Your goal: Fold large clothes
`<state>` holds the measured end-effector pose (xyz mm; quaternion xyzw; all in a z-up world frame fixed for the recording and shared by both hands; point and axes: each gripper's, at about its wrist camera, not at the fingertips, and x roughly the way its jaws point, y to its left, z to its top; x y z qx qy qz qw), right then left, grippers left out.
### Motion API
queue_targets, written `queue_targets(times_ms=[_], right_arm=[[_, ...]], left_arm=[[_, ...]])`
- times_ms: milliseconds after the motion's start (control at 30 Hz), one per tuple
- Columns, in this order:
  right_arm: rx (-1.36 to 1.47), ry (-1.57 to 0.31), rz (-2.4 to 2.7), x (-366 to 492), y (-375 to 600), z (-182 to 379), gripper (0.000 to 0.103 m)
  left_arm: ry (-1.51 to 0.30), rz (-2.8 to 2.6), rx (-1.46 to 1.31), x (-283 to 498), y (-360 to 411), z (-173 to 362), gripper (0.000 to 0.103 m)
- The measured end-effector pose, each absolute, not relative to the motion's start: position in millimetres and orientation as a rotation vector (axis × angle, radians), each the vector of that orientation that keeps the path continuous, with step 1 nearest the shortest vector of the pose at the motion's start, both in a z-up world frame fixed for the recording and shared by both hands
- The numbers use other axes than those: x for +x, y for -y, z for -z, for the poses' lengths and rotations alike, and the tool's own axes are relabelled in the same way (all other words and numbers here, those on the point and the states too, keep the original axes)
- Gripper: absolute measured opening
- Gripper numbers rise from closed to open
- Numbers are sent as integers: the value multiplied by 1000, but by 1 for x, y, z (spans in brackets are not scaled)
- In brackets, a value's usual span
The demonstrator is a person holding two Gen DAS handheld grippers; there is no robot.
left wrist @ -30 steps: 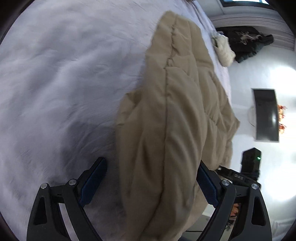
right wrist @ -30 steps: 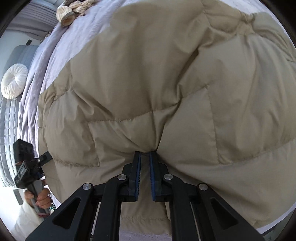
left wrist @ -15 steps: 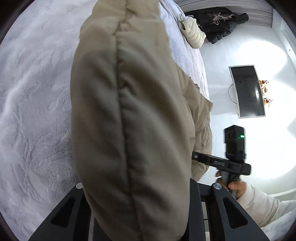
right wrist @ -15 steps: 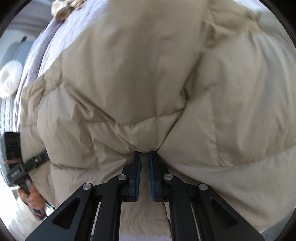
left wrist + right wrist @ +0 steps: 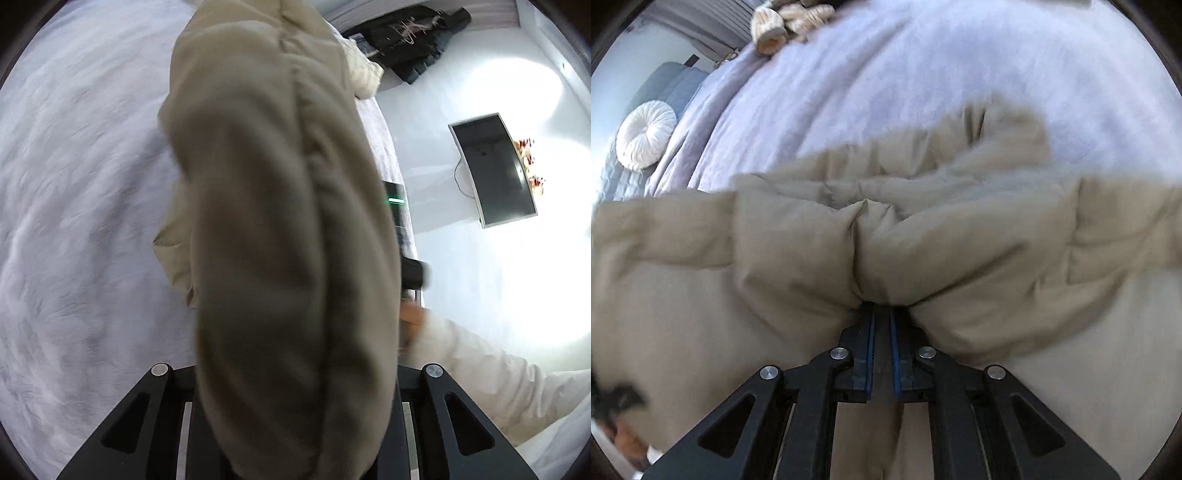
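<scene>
A: Left tool (image 5: 295,424) has a fat padded roll of the beige puffer coat (image 5: 288,229) squeezed between its fingers, filling the middle of the left wrist view from bottom to top

B: And the jaws are only as wide as that bunched padding lets them be. The coat trails off that roll toward the top of the frame, with the pale lilac bed (image 5: 81,192) spread across the left side

A: Right tool (image 5: 881,354) now: blue pads nearly touching, nipping a thin pinch of the coat (image 5: 798,258) at centre frame, creases fanning out from that spot

B: So two grips on one garment, I'd say so a whole section can be carried over as one piece rather than dragged

A: Most of the coat lies across the bed (image 5: 923,74) in the lower half of the right view, bedding bare above it

B: A round white cushion (image 5: 646,134) sits at far left, knitwear (image 5: 783,20) at the top edge, well apart from the coat

A: A sleeve (image 5: 480,369) shows at lower right in the left view, a dark screen (image 5: 495,170) on the wall beyond

B: Fold looks under way, not finished
</scene>
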<state>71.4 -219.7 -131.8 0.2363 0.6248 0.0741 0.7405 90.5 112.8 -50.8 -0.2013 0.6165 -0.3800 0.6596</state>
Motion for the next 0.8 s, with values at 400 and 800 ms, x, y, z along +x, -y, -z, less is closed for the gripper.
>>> queue_targets(times_ms=[400, 800], right_arm=[[657, -1317, -274, 69, 229, 169, 1], [802, -1226, -237, 2, 271, 94, 6]], left_arm=[[-1410, 869, -313, 75, -34, 22, 28], [-1414, 810, -266, 66, -15, 14, 28]])
